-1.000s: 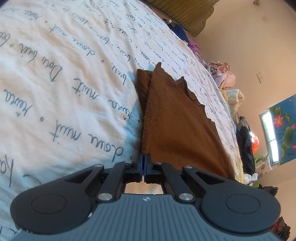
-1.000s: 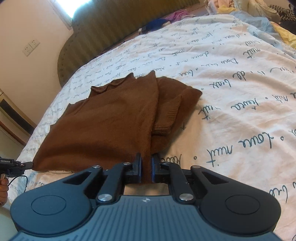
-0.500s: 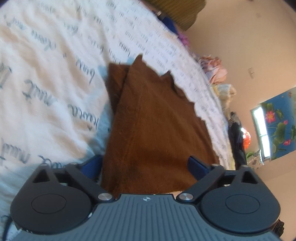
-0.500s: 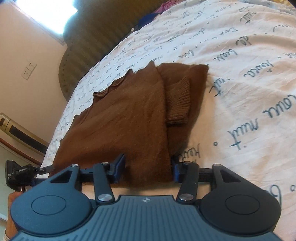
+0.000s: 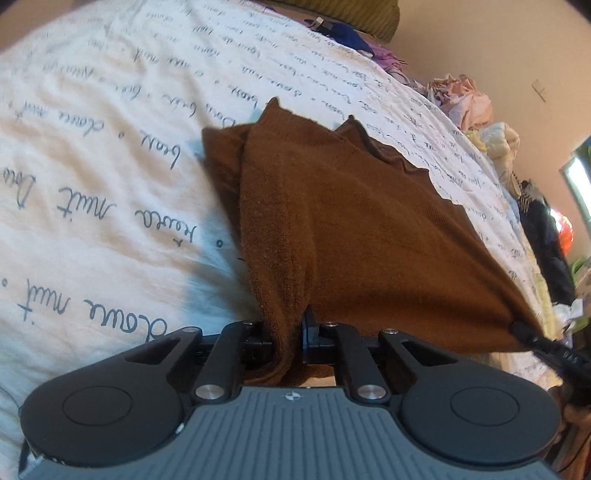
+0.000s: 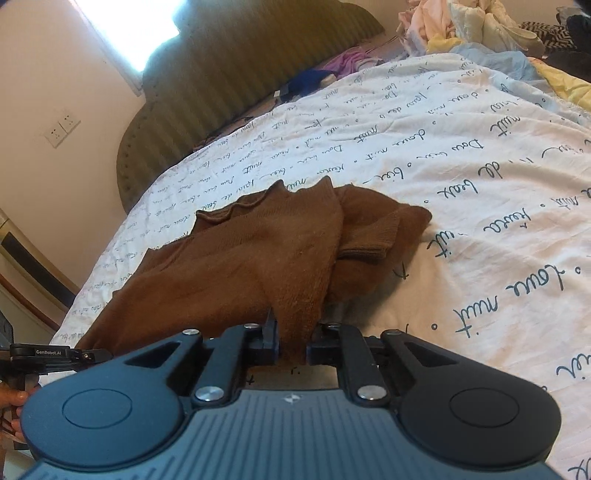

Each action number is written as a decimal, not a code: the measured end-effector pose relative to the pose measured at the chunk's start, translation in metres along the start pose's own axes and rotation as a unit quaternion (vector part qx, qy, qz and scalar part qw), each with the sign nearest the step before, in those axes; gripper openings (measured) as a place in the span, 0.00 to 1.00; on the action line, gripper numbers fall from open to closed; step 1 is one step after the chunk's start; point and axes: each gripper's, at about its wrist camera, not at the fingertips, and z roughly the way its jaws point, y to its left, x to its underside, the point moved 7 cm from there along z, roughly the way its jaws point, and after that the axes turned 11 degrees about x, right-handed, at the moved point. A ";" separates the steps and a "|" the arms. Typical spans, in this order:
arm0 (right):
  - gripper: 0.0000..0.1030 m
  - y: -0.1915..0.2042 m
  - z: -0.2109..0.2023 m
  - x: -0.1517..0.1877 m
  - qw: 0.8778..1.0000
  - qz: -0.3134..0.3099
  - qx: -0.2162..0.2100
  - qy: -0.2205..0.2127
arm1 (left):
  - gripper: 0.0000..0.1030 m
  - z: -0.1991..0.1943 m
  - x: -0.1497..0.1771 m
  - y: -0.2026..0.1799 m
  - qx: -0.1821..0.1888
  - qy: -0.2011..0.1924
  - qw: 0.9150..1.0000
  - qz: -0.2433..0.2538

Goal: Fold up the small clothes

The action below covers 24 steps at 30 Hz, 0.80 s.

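Observation:
A small brown knitted sweater (image 5: 354,221) lies on a white bedsheet (image 5: 92,184) printed with blue script. My left gripper (image 5: 286,338) is shut on the sweater's near hem, pinching a thick bunch of fabric. In the right wrist view the same brown sweater (image 6: 236,266) has a sleeve folded in on its right side. My right gripper (image 6: 293,341) is shut on the hem at the other bottom corner. The hem is lifted off the sheet and stretched between both grippers. The other gripper's tip (image 5: 532,338) shows at the right edge of the left view.
A padded olive headboard (image 6: 229,74) stands at the far end of the bed. Piles of loose clothes (image 6: 461,22) lie at the far right corner. A wall socket (image 6: 62,127) is on the left wall. A hand (image 6: 11,402) holds the left gripper (image 6: 48,354).
Both grippers opened half a second ago, pushed forward over the hem, and have now closed on thicker bunches of the sweater and raised its near edge.

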 end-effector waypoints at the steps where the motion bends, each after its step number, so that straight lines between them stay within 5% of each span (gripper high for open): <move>1: 0.10 -0.001 -0.003 -0.001 1.000 -0.002 -0.001 -0.001 | 0.12 -0.004 0.002 -0.004 -0.003 0.000 1.000 0.004; 12: 0.17 -0.025 0.008 0.031 0.998 -0.036 0.022 0.051 | 0.16 -0.007 0.036 -0.007 -0.044 0.019 0.998 0.035; 19: 0.20 -0.025 -0.036 0.013 0.989 -0.109 0.098 -0.032 | 0.40 -0.012 0.041 -0.001 -0.091 0.008 0.994 0.065; 24: 0.20 0.004 -0.039 -0.008 0.986 -0.135 0.065 -0.072 | 0.58 -0.018 0.044 -0.001 -0.123 -0.003 0.989 0.085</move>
